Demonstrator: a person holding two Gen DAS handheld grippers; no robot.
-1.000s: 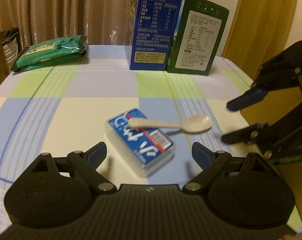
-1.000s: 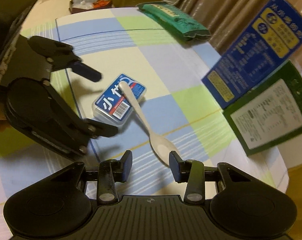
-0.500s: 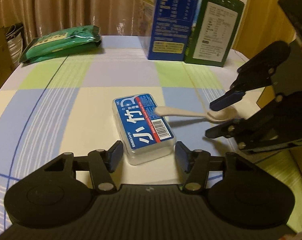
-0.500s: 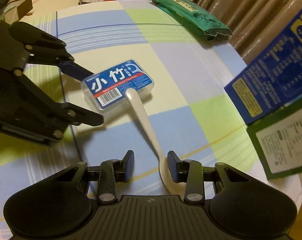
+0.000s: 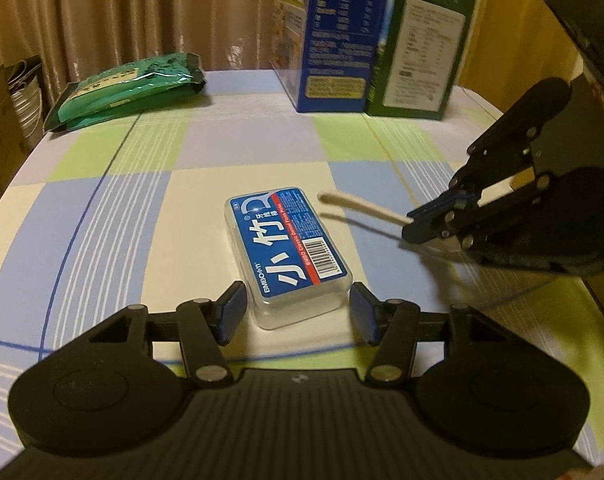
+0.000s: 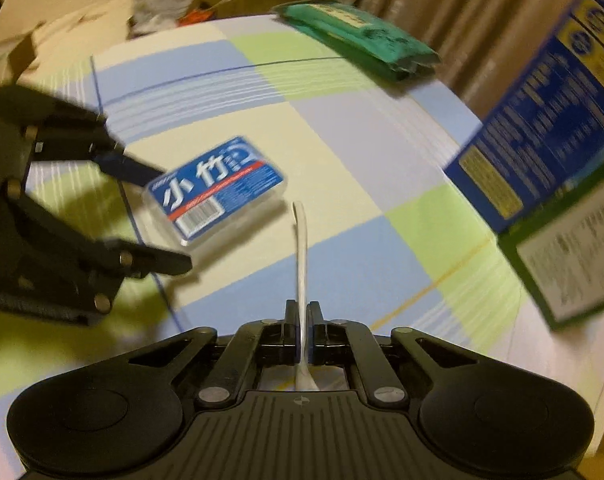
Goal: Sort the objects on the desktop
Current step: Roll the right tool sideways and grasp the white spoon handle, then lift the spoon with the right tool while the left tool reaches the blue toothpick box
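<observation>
My right hand-held gripper (image 6: 302, 332) is pinched tight on the white spoon (image 6: 301, 248), its handle lifted off the checked desk (image 5: 102, 208). My left hand-held gripper (image 5: 298, 312) brackets the near end of the blue floss-pick box (image 5: 288, 252), pads just beside its sides; I cannot tell whether they touch.

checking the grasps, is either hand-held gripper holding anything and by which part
The right hand-held gripper is shut on the white spoon at the bowl end of its handle. The left hand-held gripper straddles the blue floss-pick box, its pads not touching it.
</observation>
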